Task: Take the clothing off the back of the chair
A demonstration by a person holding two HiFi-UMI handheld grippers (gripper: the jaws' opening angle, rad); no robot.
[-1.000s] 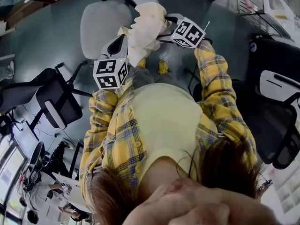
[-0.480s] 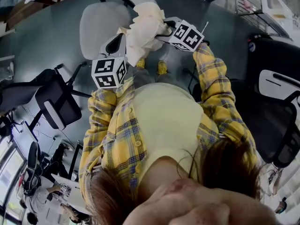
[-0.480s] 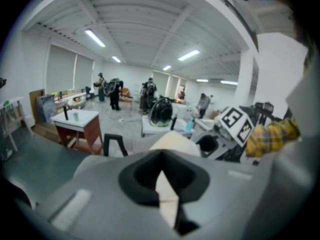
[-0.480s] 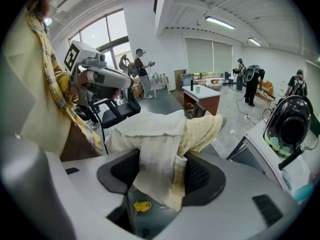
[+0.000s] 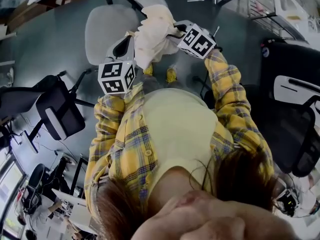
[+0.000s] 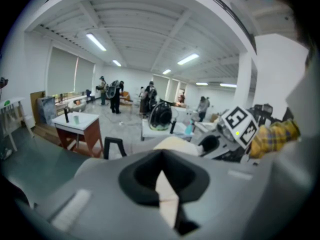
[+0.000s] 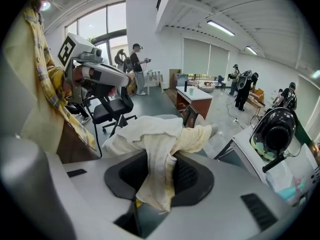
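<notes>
- The cream clothing (image 5: 155, 30) is gathered into a bundle between my two grippers, over the right edge of the grey chair (image 5: 105, 31) in the head view. I cannot tell whether any of it is caught on the chair's back.
- My right gripper (image 7: 159, 178) has just been closing its jaws. A thick fold of the cloth now hangs down through them, pinched between the ribbed pads.
- My left gripper (image 6: 162, 186) has its jaws together on a thin sliver of the same cream cloth.
- I judge that both ends are now secured, so the grasp is done and the lift can begin.
- Next I would raise both hands together and draw the bundle towards me, away from the chair, watching for a trailing hem that snags.
</notes>
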